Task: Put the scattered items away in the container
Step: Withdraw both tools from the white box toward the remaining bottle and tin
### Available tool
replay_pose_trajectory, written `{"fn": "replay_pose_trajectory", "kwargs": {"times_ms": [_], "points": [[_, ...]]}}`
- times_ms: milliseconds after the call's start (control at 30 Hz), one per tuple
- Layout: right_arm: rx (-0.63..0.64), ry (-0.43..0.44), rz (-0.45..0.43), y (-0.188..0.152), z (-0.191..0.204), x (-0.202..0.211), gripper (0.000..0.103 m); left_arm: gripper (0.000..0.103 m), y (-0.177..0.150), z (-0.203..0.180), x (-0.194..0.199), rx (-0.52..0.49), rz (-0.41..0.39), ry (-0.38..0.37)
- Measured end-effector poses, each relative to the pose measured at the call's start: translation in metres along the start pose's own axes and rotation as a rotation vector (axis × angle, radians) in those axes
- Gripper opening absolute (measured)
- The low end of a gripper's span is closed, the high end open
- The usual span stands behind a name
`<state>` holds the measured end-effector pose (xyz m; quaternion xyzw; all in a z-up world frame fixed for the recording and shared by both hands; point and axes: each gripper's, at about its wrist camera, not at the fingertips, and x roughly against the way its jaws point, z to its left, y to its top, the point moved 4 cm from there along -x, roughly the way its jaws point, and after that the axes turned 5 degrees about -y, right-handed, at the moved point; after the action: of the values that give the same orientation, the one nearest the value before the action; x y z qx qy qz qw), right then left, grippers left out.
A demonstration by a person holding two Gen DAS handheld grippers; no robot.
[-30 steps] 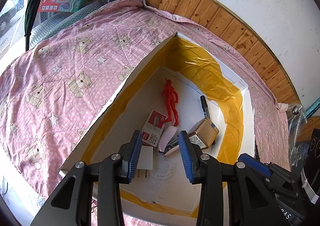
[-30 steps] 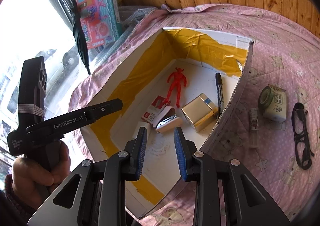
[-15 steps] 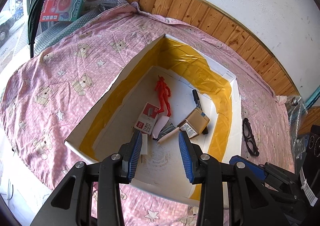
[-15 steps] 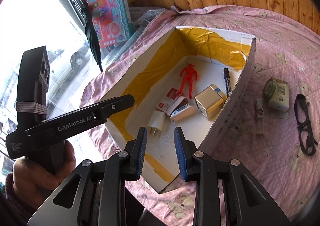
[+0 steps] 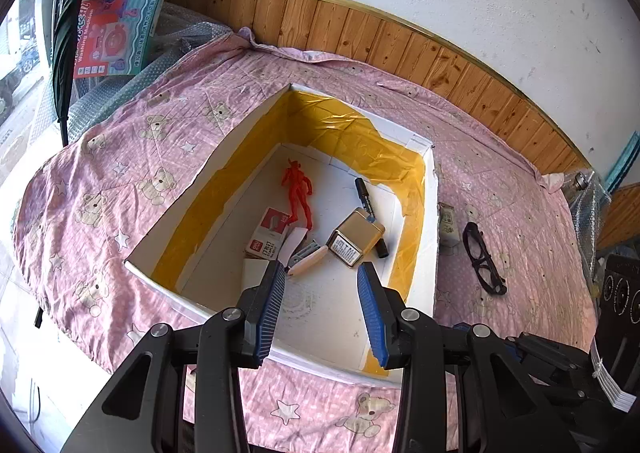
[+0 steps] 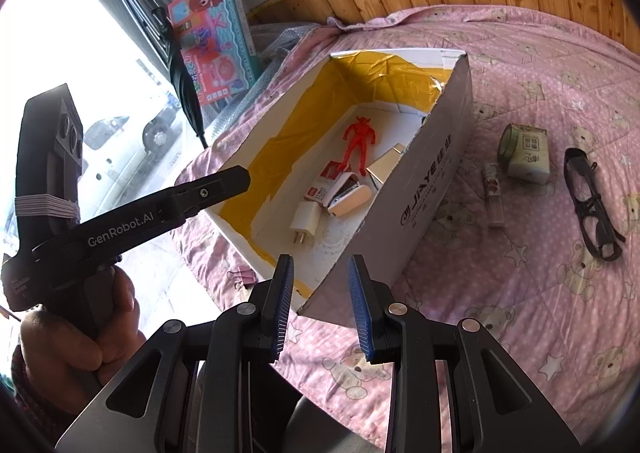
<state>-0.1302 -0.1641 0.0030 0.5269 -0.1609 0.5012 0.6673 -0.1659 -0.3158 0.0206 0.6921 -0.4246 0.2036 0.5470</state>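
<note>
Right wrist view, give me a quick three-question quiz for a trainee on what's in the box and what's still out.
1. True or false: the glasses lie inside the box.
2. Which is in the box? A) red figure B) tape roll C) small tube
3. Fill in: both the left gripper and the right gripper are ____ and hold nothing.

Key: 1 false, they lie on the pink cloth; 2 A; 3 open.
</note>
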Motion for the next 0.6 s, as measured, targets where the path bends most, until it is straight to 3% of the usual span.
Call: {"fn": "replay_pose_trajectory", "kwargs": {"times_ms": [600], "points": [[-0.040, 0.028, -0.047, -0.036, -0.020, 0.048, 0.031, 0.040, -0.021, -0.061, 0.024, -0.099, -0.012, -0.027]]}}
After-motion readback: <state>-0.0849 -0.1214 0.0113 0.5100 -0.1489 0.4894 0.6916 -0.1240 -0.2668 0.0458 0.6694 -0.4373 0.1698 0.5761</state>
